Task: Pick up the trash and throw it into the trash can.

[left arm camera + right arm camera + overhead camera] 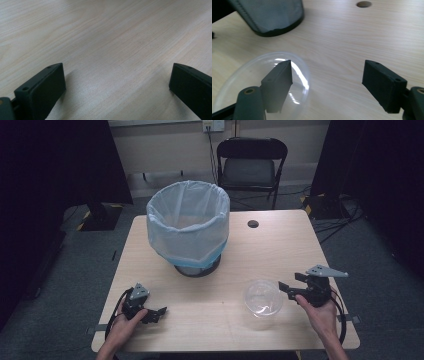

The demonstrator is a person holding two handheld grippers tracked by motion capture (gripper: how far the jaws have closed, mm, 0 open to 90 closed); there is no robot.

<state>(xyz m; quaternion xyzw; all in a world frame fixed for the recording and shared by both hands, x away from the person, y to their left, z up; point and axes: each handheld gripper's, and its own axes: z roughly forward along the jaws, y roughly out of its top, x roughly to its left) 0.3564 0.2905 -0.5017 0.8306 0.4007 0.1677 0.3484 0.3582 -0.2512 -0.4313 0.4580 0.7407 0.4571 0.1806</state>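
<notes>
The right gripper has its fingers spread wide apart with nothing clamped between them; in the right gripper view one finger stands in front of the clear plastic bowl, the other over bare wood, and whether the near finger touches the bowl cannot be told. In the high view this gripper sits just beside the bowl, close to the near right corner of the surface. The bowl stands upright and looks empty.

The left gripper lies low near the near left corner, its fingers also well apart, with only wood grain between them.

Farther out, toward the middle of the far half of the surface, stands a mesh waste bin lined with a pale blue bag; what is visible of the inside looks empty. A round cable hole sits near the far edge, right of the bin. Beyond the far edge stands a black folding chair on the floor.
</notes>
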